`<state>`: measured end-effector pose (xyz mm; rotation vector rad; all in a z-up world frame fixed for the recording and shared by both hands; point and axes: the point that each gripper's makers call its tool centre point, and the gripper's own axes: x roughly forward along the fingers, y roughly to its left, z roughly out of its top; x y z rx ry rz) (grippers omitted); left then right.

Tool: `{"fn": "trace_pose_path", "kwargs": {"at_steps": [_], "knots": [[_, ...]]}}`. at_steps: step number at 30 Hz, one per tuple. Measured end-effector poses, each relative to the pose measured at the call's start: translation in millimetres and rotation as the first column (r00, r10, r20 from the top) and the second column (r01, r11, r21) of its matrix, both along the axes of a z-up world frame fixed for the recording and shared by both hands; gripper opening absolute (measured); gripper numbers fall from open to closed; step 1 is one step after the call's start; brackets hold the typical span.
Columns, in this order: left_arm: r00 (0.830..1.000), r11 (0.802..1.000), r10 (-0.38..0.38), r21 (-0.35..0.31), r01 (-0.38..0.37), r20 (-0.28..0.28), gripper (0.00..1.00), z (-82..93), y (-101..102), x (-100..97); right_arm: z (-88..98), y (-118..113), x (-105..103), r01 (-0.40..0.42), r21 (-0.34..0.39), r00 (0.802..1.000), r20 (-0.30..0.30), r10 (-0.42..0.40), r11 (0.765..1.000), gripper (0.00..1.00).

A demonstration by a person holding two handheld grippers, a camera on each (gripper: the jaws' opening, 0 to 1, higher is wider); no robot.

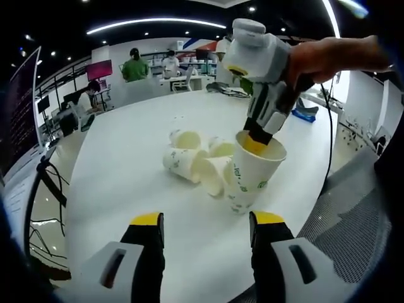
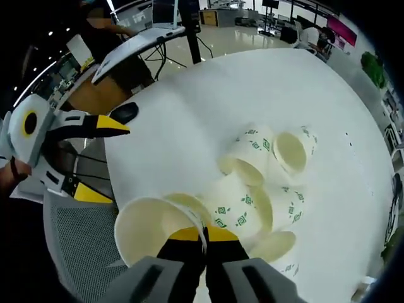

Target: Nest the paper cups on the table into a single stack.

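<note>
1. Right hand-held gripper (image 2: 203,243): you have it clamped on the rim of an upright paper cup (image 1: 251,177), ready for nesting.
2. Left hand-held gripper (image 1: 207,228) waits open over the worktop (image 1: 126,177).
3. Loose cups (image 1: 192,161) lie tipped just beside.

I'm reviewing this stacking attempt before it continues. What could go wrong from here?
The right tool pinches only the rim of the upright cup, so the thin wall could crumple or slip free. That cup stands against the tipped cups; lifting or swinging it may knock them rolling across the table. The left tool hangs open, holding nothing, so no cup is steadied for nesting.
</note>
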<state>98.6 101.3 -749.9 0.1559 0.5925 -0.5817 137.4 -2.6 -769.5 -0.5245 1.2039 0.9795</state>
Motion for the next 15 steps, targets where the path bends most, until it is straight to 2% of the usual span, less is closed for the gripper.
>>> {"fn": "trace_pose_path", "kwargs": {"at_steps": [15], "knots": [[1.0,1.0,-0.005,0.001,0.005,0.001,0.53,-0.6,-0.8,4.7,-6.5,1.2,8.8,0.008,0.006,1.0,0.013,-0.008,1.0,0.0]]}}
